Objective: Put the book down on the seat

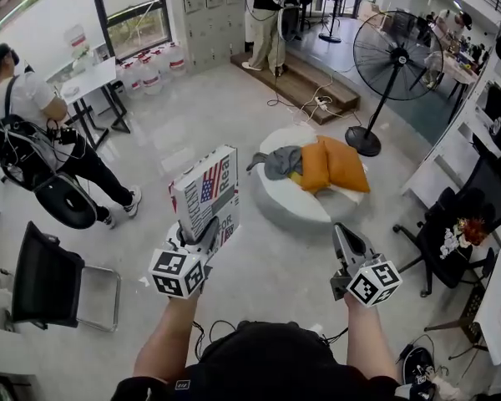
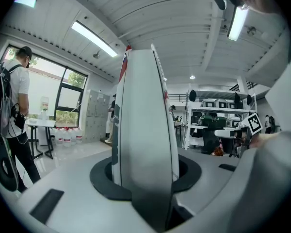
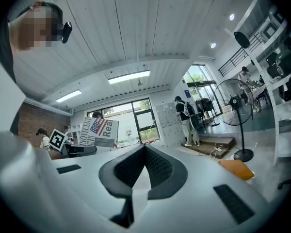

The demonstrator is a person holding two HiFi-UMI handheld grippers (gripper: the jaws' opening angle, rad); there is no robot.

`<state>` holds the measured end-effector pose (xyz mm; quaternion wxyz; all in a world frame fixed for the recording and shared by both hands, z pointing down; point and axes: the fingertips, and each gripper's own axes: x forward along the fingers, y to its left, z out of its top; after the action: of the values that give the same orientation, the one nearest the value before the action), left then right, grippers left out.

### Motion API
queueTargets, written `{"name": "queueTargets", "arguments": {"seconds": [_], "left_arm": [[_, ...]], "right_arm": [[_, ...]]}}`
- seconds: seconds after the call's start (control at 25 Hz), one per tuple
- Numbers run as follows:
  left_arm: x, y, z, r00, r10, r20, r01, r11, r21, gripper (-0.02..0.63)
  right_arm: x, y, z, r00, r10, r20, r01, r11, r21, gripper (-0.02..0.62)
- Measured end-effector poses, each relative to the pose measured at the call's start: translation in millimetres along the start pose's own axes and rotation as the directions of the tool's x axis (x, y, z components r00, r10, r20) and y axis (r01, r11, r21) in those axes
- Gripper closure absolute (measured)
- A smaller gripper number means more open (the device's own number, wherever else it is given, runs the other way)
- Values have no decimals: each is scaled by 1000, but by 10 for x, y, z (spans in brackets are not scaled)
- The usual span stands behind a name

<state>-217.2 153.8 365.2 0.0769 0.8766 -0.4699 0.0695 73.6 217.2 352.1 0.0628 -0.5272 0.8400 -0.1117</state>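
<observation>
A book with a flag-printed cover stands upright in my left gripper, which is shut on its lower edge. In the left gripper view the book's spine fills the middle, clamped between the jaws of the left gripper. The seat is a round white pouf on the floor ahead and to the right, bearing two orange cushions and a grey cloth. My right gripper hangs shut and holds nothing; in its own view the right gripper has its pads together, and the book shows at the left.
A black standing fan is beyond the seat, and an office chair at the right. A folding chair stands at the near left. A person with gear is at the left, another on a wooden step.
</observation>
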Motion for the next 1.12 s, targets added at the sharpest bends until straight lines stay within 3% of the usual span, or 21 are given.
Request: {"name": "queueTargets", "arguments": {"seconds": [0.28,0.64,1.12], "left_arm": [[-296,448,-93,999,42,-8,-42,999,-11,449],[-343,690,-286,995,94,-23,-95,995,-41,449],[569,1014,-259,992,101,-72,-104,994,-43,449]], "right_arm": [[237,381,-159,999,24,-28,-23,1000,10,584],[490,353,-309,996,55,-63,-53,998,34,584],[1285,-354,-355,996,69,-65,-63,994,92,584]]}}
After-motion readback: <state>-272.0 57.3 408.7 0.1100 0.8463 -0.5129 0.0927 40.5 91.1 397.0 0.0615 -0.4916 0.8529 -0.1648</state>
